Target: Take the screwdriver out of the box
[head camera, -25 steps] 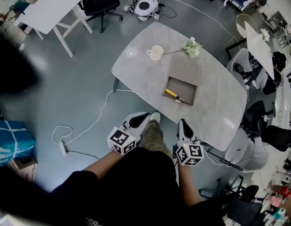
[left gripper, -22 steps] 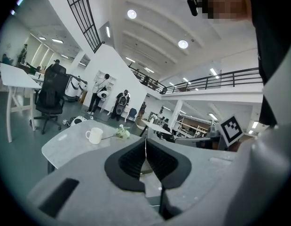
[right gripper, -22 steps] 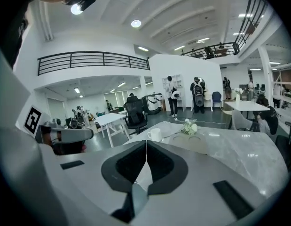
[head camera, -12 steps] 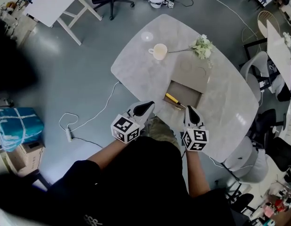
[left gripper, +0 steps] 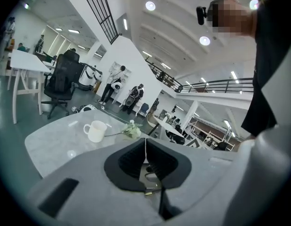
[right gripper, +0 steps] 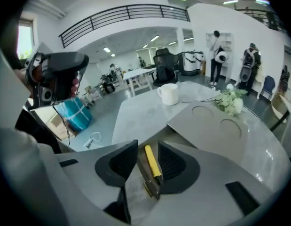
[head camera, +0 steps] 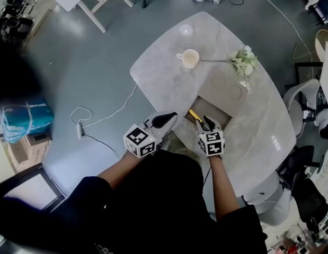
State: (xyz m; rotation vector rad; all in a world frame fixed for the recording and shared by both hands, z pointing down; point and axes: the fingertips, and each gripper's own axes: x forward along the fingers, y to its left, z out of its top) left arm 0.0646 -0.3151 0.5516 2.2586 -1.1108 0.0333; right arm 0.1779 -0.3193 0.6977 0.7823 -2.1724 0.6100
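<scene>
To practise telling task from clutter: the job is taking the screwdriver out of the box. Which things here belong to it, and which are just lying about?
Job:
screwdriver
box
right gripper, jaws just opened, screwdriver between them, not gripped

Lying about:
mug
flowers

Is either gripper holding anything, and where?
Nothing is held: the right gripper jaws have just been opening, the screwdriver handle between them ungripped; left gripper shut, empty.
</scene>
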